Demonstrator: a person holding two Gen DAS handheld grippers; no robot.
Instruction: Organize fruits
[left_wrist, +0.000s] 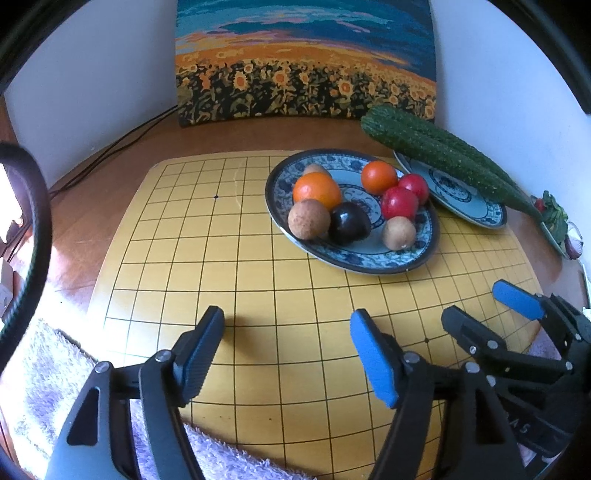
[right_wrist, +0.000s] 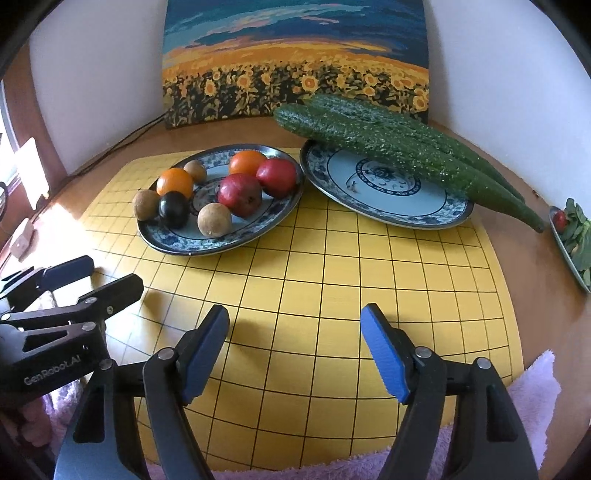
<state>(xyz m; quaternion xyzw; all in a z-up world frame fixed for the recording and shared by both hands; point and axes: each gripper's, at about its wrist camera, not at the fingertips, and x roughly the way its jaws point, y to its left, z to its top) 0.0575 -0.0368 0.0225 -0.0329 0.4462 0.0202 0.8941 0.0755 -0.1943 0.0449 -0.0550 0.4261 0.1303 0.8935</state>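
Observation:
A blue-patterned plate (left_wrist: 424, 254) (right_wrist: 159, 236) on the yellow grid board holds several fruits: two oranges (left_wrist: 317, 190) (right_wrist: 174, 182), two red fruits (left_wrist: 399, 202) (right_wrist: 239, 194), a dark plum (left_wrist: 349, 222) (right_wrist: 173, 209) and brown round fruits (left_wrist: 308, 218) (right_wrist: 214, 219). A second patterned plate (left_wrist: 469, 206) (right_wrist: 384, 195) to its right carries two long cucumbers (left_wrist: 443, 151) (right_wrist: 399, 147). My left gripper (left_wrist: 286, 354) (right_wrist: 88, 277) is open and empty over the board's near edge. My right gripper (right_wrist: 293, 350) (left_wrist: 484, 306) is open and empty beside it.
The yellow grid board (left_wrist: 221, 258) (right_wrist: 351, 277) lies on a wooden table. A sunflower painting (left_wrist: 306, 74) (right_wrist: 295, 74) leans on the back wall. A dish of greens (right_wrist: 574, 236) (left_wrist: 557, 221) sits at the far right. A pale towel (left_wrist: 55, 369) (right_wrist: 532, 391) lies along the near edge.

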